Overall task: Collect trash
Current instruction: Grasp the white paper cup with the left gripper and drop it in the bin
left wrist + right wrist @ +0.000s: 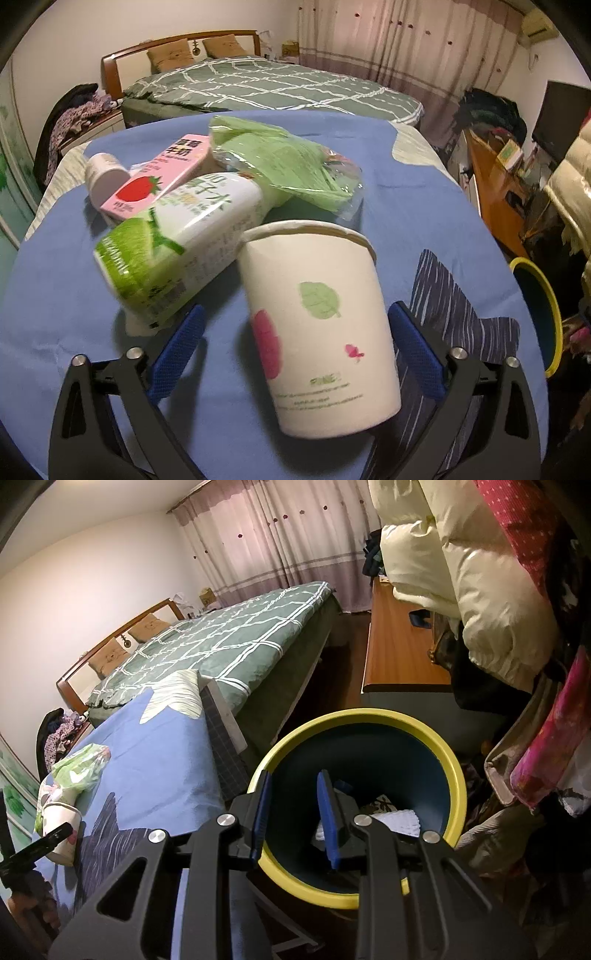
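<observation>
In the left wrist view a white paper cup [317,328] with leaf and pink prints stands tilted on the blue cloth table [55,295]. My left gripper [295,314] is open, its blue fingers on either side of the cup and apart from it. Behind the cup lie a green-and-white bottle [177,243], a pink strawberry milk carton [159,177], a small white bottle [103,173] and a green plastic bag [288,162]. In the right wrist view my right gripper [295,781] is open and empty above the yellow-rimmed blue bin [454,775], which holds some trash [391,812].
The bin [535,314] stands off the table's right edge. A bed [266,85] lies beyond the table. A wooden desk [399,653] and hanging coats [480,590] crowd the right side. The cup [61,823] and bag [81,768] show in the right wrist view.
</observation>
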